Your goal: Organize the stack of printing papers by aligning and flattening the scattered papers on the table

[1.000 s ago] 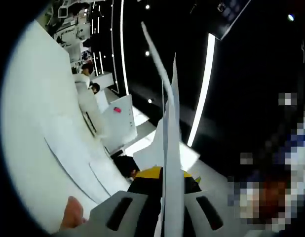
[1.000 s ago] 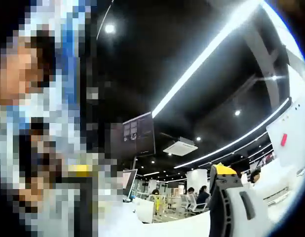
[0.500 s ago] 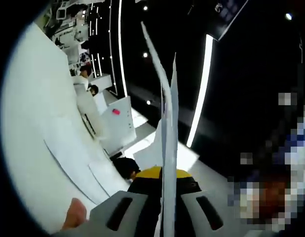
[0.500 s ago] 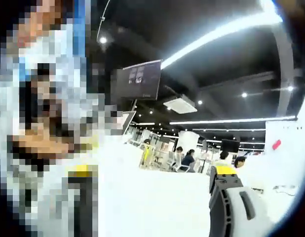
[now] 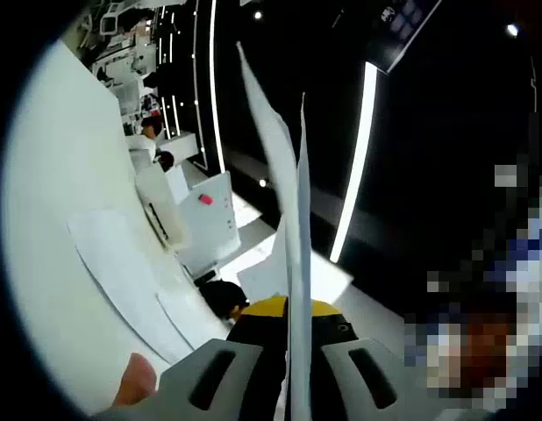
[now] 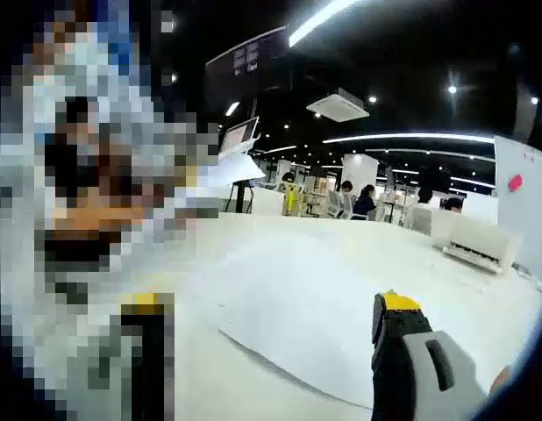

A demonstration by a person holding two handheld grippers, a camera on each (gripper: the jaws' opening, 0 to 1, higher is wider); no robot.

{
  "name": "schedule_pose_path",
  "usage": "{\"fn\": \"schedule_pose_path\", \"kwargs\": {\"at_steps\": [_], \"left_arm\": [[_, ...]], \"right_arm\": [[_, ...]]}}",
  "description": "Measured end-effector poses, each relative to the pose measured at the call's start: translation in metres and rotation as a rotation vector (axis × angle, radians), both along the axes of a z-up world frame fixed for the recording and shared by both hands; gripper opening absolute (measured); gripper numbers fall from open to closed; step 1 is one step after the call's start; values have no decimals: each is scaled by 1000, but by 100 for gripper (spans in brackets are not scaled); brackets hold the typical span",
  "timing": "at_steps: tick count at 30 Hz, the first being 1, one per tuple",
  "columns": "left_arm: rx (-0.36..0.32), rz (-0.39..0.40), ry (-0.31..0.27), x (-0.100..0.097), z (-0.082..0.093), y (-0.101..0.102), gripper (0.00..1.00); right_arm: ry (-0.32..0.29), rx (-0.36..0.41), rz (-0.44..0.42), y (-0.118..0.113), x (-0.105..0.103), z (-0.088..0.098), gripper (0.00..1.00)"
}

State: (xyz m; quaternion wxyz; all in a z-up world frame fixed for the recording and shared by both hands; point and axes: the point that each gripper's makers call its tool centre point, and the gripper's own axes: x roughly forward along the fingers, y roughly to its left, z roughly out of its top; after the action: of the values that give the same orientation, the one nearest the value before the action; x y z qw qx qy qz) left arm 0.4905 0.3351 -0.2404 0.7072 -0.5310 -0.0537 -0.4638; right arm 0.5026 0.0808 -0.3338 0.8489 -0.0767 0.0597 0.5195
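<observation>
My left hand-held gripper (image 5: pixel 293 351) is clamped on a thin bundle of printing papers (image 5: pixel 293 228). The sheets stand on edge between the two jaws and rise up from them, and their top corners spread a little apart. In the left gripper view the white table (image 5: pixel 60 263) runs along the left side, because the view is rolled. More sheets (image 5: pixel 122 272) lie flat on the table there, one over the other and not aligned, so their edges show as separate lines. A fingertip (image 5: pixel 135 381) of my hand shows just beside the gripper body at the bottom.

In the right gripper view, my right hand-held gripper (image 6: pixel 262 346) has its jaws wide apart, with nothing between them. One jaw shows clearly with a yellow tip; the other is partly hidden. Between and beyond the jaws a loose sheet (image 6: pixel 315 307) lies flat on the table, toward the middle of the surface and well away from its far edge. I cannot tell if it is one sheet or several. A white device (image 6: pixel 477 241) stands near the far right edge of the table. People sit at desks (image 6: pixel 359 200) in the background, under long ceiling lights (image 6: pixel 402 137).
</observation>
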Motion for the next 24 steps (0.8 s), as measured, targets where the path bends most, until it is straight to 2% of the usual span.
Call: {"fn": "schedule_pose_path", "kwargs": {"at_steps": [2,8,13,14,17,20,24], "left_arm": [[0,0,2,-1,0,-1,6],[-5,5,1,-1,0,-1,6],[-6,5,-1,0,0,1,6],[-6,5,1,0,0,1,6],[-5,6,1,1,0,2,6],[-6,5,1,1,0,2,6],[-6,3,4,1,-1,1,6]], "right_arm": [[-10,-31,-9,-1,5,-7,90],[12,-89,-16,-3,10,-26,90],[21,-70,-31,-4,16,-23,89],[42,-71,-37,-5,17,-24,87],[45,-67,-55,-9,22,-20,79],[47,-68,-59,-10,23,-21,64],[65,-50,-72,-16,27,-21,52]]}}
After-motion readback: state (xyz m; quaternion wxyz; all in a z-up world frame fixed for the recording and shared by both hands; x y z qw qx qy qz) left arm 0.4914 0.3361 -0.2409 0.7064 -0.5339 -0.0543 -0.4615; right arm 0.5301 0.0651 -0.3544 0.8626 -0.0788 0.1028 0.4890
